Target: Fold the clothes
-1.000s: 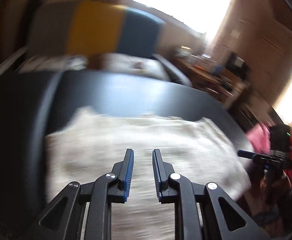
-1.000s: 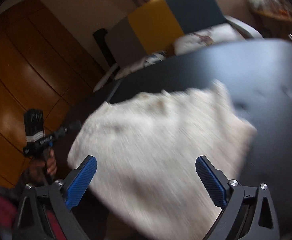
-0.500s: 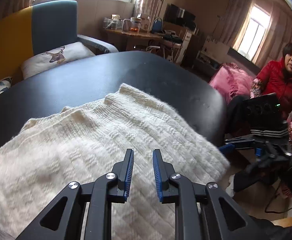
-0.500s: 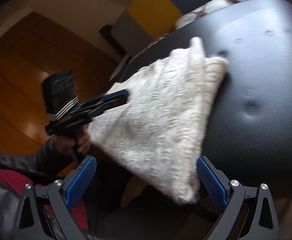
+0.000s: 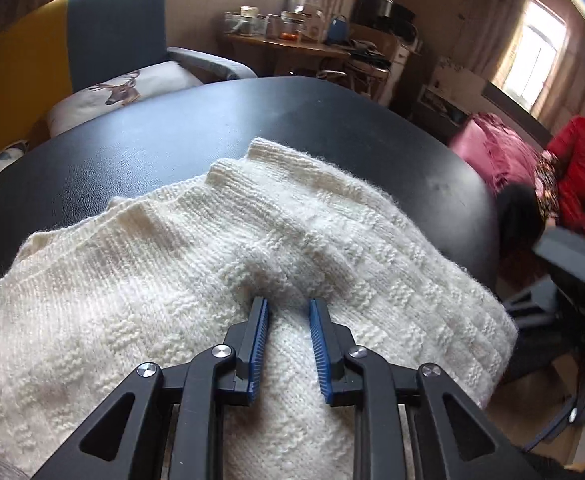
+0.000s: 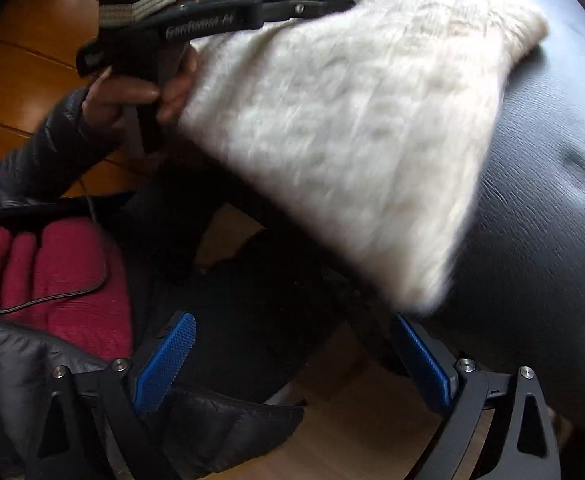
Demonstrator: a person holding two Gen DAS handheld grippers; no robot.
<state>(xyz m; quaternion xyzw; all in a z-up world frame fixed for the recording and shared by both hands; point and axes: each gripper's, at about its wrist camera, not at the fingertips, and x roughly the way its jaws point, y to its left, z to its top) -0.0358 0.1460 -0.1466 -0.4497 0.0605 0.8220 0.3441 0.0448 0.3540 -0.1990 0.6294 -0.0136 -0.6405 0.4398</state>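
A cream knitted sweater lies folded on the black round table, filling the lower half of the left wrist view and hanging over the table rim at about four o'clock; its ribbed edge points toward twelve o'clock, and bare tabletop runs beyond it. The left gripper presses its tips into the knit near the middle of the pile; the blue-padded fingers stand close together with a ridge of wool rising between them, so the jaws look clamped on a fold of the sweater. In the right wrist view the same sweater is blurred, spreading from twelve o'clock down to about five o'clock, its lower corner drooping past the table's edge. The right gripper hangs below that corner with its blue pads spread wide apart and nothing between them, only dark clothing and wooden floor behind. At ten o'clock a hand in a dark padded sleeve grips the handle of the left tool, whose black body reaches across the top of the sweater toward one o'clock. In the left wrist view, a blue and yellow armchair with a deer-print cushion stands past the table at eleven o'clock; a person in a red jacket sits at three o'clock.
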